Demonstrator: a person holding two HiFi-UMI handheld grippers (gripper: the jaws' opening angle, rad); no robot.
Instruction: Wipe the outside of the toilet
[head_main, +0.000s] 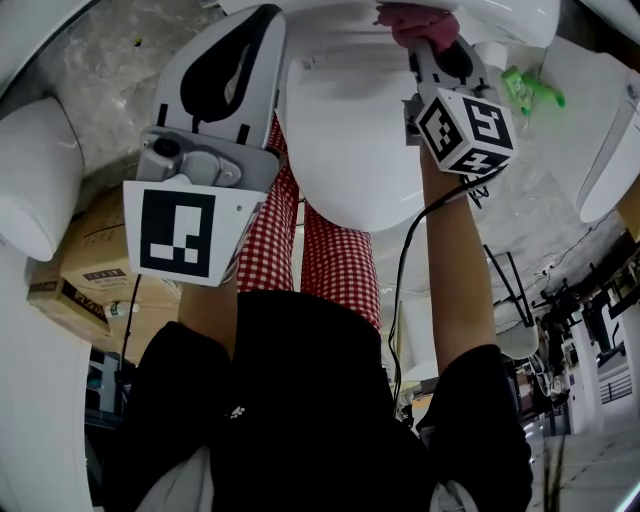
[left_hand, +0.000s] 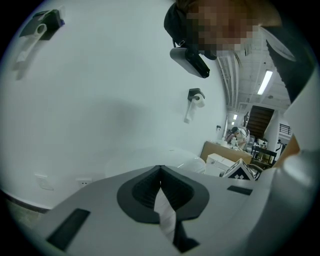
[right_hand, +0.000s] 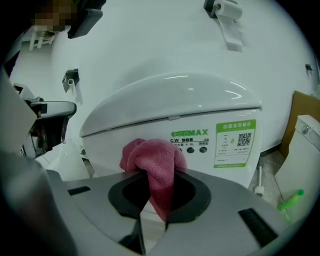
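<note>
Toilet (right_hand: 170, 107): white, lid down; a green label (right_hand: 235, 143) sits on its body below the lid's edge.

Cloth (right_hand: 150, 157): pink, bunched. It is up against the toilet's body just under the lid, left of the label – whether it actually touches the toilet cannot be told.

Right tool (right_hand: 157, 192): clenched on the cloth, a fold of it hanging down between the jaws. In the head view this tool (head_main: 432, 48) reaches over the toilet (head_main: 350, 140) to its far end, with the cloth (head_main: 412, 20) at its tip.

Left tool (left_hand: 160, 182): jaws pressed together, nothing between them. In the head view it (head_main: 250, 45) is just beside the toilet's left flank, raised – no contact with the toilet shows.

Wall (left_hand: 100, 90): plain white, behind the toilet; a paper holder (right_hand: 226, 15) is fixed to it above the lid.

Trousers (head_main: 325, 255): red check, the person's legs, right at the toilet's near end.

Box (head_main: 95, 275): cardboard, on the floor well to the left of the toilet.

Green item (head_main: 530, 90): to the right of the toilet, apart from it; too small to tell what it is.
</note>
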